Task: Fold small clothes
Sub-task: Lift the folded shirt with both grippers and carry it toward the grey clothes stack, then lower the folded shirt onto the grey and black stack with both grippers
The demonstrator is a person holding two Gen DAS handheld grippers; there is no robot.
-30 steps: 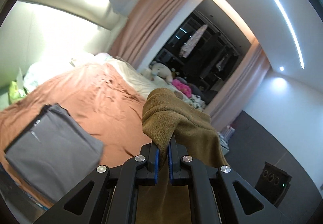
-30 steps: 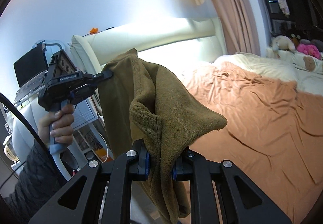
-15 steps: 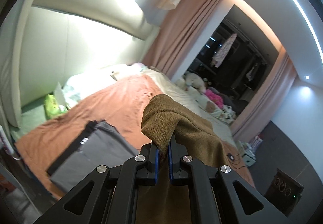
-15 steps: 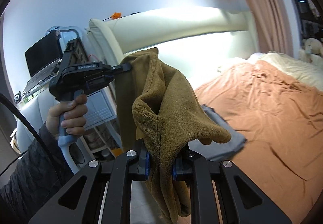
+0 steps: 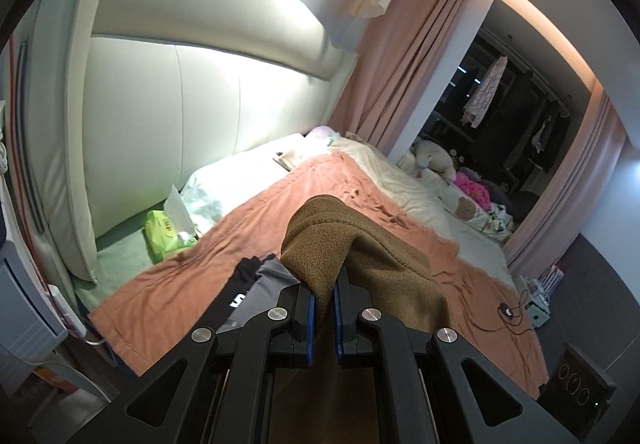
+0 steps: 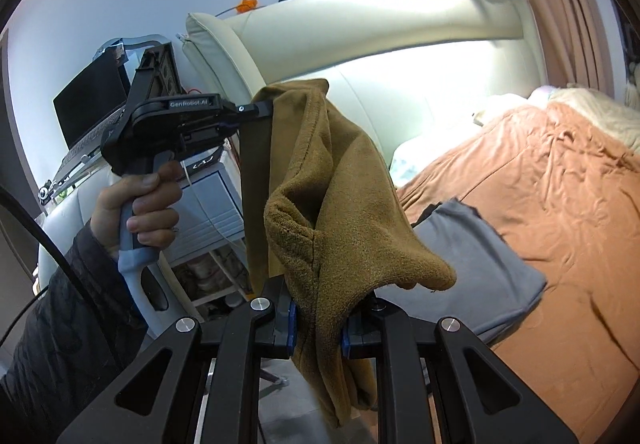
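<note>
An olive-brown garment [image 6: 328,184] hangs in the air between both grippers, beside the bed. My left gripper [image 5: 324,290] is shut on one bunched edge of the brown garment [image 5: 344,236]. My right gripper [image 6: 316,318] is shut on another edge, and the cloth drapes over its fingers. The right wrist view shows the left gripper [image 6: 264,110] from the side, held by a hand [image 6: 140,204], its tip pinching the garment's top corner. A folded grey garment [image 6: 476,264] lies on the orange sheet near the bed's corner; in the left wrist view the grey garment [image 5: 260,284] lies just behind the fingers.
The bed carries an orange sheet [image 5: 224,256] and a padded cream headboard [image 5: 200,92]. A green tissue pack [image 5: 162,230] lies by the pillow. Soft toys [image 5: 436,158] sit at the far side. A laptop [image 6: 92,104] and white drawers [image 6: 216,204] stand beside the bed.
Both grippers swung sideways with the brown garment toward the headboard end of the bed. The folded grey garment now lies right behind the hanging cloth in both views.
</note>
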